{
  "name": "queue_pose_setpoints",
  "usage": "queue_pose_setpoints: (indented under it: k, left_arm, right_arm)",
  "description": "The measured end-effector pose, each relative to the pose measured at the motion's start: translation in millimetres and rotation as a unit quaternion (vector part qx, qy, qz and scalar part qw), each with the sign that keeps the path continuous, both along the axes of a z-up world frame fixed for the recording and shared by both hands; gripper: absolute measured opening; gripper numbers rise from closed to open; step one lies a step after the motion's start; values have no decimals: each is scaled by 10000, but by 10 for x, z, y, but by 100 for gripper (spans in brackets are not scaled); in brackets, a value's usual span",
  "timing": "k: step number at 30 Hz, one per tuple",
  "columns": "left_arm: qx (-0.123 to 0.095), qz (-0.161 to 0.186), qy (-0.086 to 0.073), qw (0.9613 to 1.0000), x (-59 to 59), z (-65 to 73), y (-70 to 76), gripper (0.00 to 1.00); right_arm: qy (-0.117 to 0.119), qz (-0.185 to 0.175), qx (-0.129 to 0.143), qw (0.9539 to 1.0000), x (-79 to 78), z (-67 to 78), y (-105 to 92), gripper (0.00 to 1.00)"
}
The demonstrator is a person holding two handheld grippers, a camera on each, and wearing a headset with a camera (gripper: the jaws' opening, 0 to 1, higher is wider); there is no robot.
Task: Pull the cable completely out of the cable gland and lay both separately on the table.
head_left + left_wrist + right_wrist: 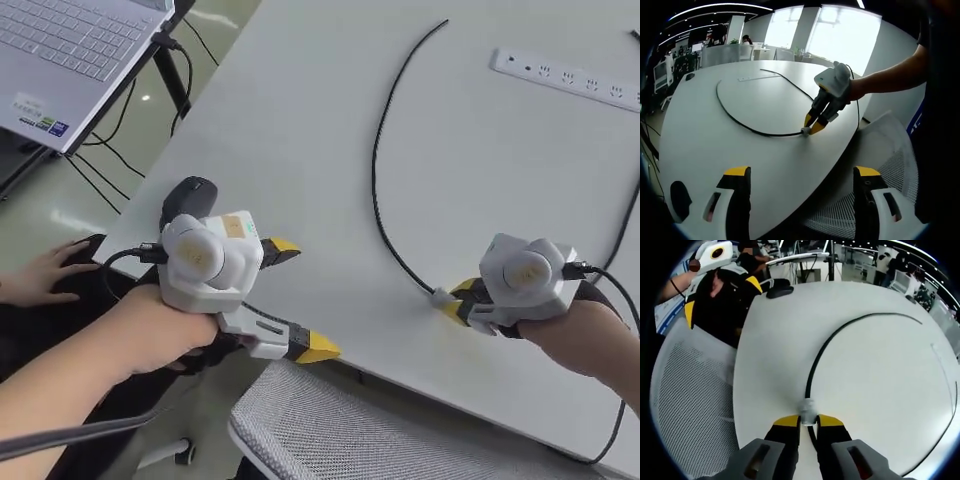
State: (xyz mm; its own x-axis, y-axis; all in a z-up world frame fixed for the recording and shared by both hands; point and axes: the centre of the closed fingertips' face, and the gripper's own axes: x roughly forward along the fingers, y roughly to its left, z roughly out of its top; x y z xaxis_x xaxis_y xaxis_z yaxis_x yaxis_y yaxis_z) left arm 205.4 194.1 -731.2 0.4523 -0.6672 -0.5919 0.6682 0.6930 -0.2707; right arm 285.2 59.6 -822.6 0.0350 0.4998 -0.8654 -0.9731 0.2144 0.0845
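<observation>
By table edge, right tongs clench cable, gland axis along jaws, left tongs released.

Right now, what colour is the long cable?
The cable is black, clearest in the head view.

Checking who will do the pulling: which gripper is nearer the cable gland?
Right. The right gripper has its tips pinched on the cable gland near the table edge; the left gripper hangs open off that edge, well apart from it.

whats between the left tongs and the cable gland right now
Bare table: in the left gripper view, nothing sits between the open left tongs and the cable gland.
</observation>
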Motion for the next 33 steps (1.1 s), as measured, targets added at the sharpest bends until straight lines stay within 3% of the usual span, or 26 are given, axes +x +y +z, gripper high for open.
queue_pose_setpoints:
  k: [13, 17, 21, 33]
  left_arm:
    - [-125, -127, -136, 9997, 102, 145, -262, 85]
    - [-151, -245, -166, 9994, 148, 186, -401, 84]
    - [-99, -373, -293, 9988, 216, 276, -542, 84]
    - [-237, -732, -586, 9953, 399, 545, -1082, 82]
  right_arm:
    - [126, 39, 182, 9997, -77, 289, -85, 6]
    - [101, 26, 291, 9995, -79, 408, -109, 6]
    - [65, 42, 403, 9992, -97, 566, -136, 6]
    - [-151, 527, 499, 9972, -166, 1082, -250, 6]
